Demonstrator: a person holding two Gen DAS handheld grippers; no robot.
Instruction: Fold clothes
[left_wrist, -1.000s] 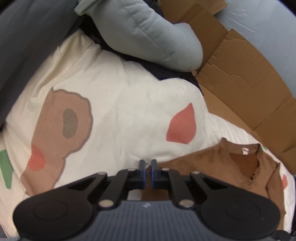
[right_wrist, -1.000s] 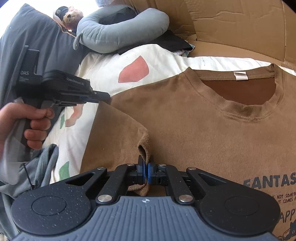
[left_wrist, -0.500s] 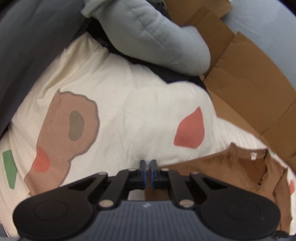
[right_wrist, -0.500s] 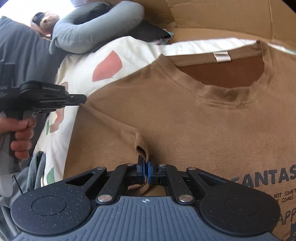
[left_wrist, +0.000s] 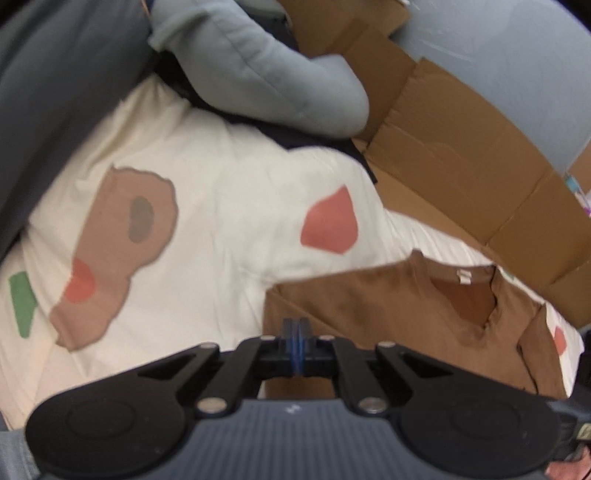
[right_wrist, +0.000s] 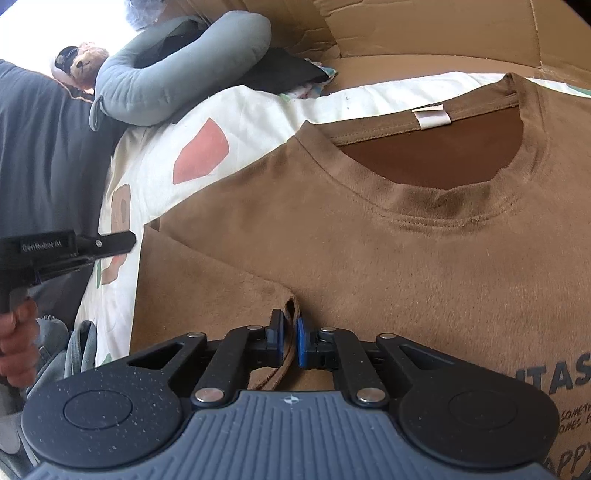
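A cream bed cover printed with tan, coral and green patches (left_wrist: 229, 206) fills the space ahead of both tools, its near part cut off behind the gripper bodies. Flattened brown cardboard sheets (left_wrist: 461, 155) lie beyond it, to the front right of the left tool, their far edges running out of view. A dark grey blanket or cushion (right_wrist: 44, 155) lies to the front left of the right tool; what it is exactly is hard to tell. A curved grey-blue padded pillow (right_wrist: 177, 74) rests far ahead, with dark fabric tucked half under it, and a small brown stuffed bear (right_wrist: 83, 61) peeks out behind it, mostly hidden.

The brown short-sleeved T-shirt with dark lettering (right_wrist: 406, 258) lies flat on the cover directly in front of the right tool, collar away from it, white neck label showing. Its print is cut off at the right edge, only fragments legible. One sleeve is folded inward over the chest.

The right gripper (right_wrist: 290, 341) has its blue pads a little apart with a thin fold of the sleeve hem between them; the hem hangs in the gap, and whether the pads press it is unclear. The left gripper (left_wrist: 294, 345) is pressed together with nothing visible between its pads, its tips over the shirt's near edge; this view is blurred. In the right wrist view it shows from the side, held by a hand (right_wrist: 16, 339) partly cut off at the left edge.
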